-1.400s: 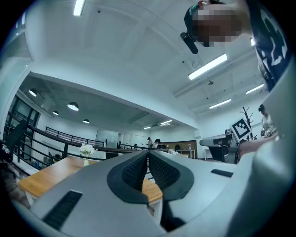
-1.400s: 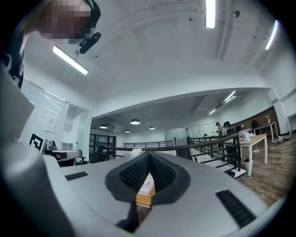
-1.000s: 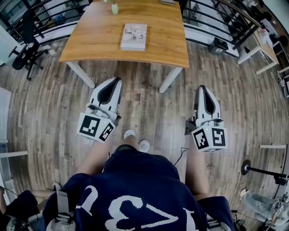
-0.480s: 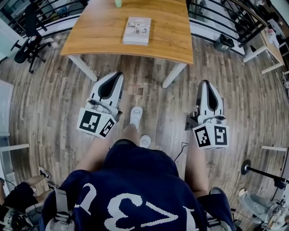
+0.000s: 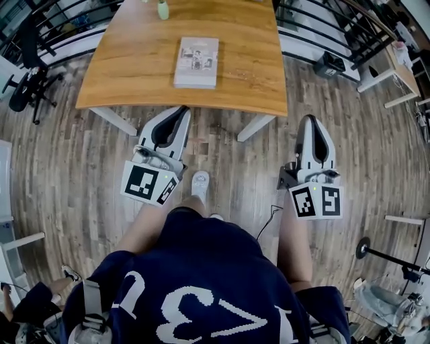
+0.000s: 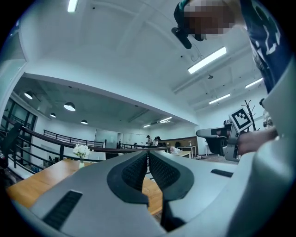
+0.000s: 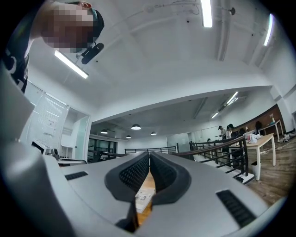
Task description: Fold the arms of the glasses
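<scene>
No glasses show in any view. My left gripper is shut and holds nothing; it hangs over the wooden floor at the near edge of a wooden table. My right gripper is shut and empty too, just right of the table's near right leg. In the left gripper view the jaws are pressed together and point over the tabletop. In the right gripper view the jaws meet at the tips, and a white book on the table shows through the gap below them.
The white book lies mid-table and a small vase stands at the far edge; it holds white flowers. An office chair is at left, a black bin and railings at back right, a stand at lower right.
The person has stepped nearer the table, which now sits closer in the head view. Both grippers stayed shut and low in front of the body.
</scene>
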Available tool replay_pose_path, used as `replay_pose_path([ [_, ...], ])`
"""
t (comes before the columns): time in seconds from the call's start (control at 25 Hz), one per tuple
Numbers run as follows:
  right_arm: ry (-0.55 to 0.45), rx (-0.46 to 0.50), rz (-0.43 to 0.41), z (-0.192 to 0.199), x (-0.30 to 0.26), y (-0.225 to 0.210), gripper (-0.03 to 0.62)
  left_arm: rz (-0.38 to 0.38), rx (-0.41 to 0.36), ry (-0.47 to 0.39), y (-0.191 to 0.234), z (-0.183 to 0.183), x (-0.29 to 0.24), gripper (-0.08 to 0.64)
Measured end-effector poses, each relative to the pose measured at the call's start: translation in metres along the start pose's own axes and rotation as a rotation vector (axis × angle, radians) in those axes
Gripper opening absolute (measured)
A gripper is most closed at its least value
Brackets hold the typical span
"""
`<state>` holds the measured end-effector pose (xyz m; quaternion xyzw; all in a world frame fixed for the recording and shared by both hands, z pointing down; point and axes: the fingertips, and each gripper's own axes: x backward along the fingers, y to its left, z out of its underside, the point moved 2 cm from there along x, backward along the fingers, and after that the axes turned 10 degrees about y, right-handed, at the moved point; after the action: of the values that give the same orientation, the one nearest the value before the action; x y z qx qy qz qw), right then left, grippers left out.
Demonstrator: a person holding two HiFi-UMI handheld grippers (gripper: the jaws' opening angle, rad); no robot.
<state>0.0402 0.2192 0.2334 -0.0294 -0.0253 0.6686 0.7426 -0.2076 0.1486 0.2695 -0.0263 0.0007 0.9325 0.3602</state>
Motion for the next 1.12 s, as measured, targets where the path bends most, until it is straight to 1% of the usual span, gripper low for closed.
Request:
replay_pose_path([
  [0.12, -0.046, -0.008, 0.004, -0.01, -0.033, -0.005, 0.028, 0.034, -0.007, -0.013, 0.023, -0.006, -0.031, 0.025],
  [0.28, -0.118, -0.013, 0.019, -0.026, -0.059, -0.009, 0.028, 0.065, -0.02, -0.027, 0.051, -0.015, -0.064, 0.025],
  [0.44, -0.099, 0.0, 0.052, -0.027, -0.078, -0.016, 0.028, 0.084, -0.005, -0.016, 0.071, -0.016, -0.088, 0.026],
  [0.6, -0.083, -0.009, 0.063, -0.023, -0.091, -0.027, 0.028, 0.1, 0.01, 0.007, 0.079, -0.007, -0.106, 0.026],
  [0.76, -0.094, -0.043, 0.039, -0.019, -0.109, -0.04, 0.028, 0.089, 0.031, 0.023, 0.088, 0.002, -0.124, 0.025],
  [0.88, -0.085, -0.043, 0.01, -0.016, -0.131, -0.047, 0.028, 0.075, 0.037, 0.038, 0.094, 0.008, -0.139, 0.026],
  [1.12, -0.08, -0.045, -0.083, -0.018, -0.189, -0.073, 0.028, 0.007, 0.036, 0.048, 0.109, 0.007, -0.176, 0.026],
])
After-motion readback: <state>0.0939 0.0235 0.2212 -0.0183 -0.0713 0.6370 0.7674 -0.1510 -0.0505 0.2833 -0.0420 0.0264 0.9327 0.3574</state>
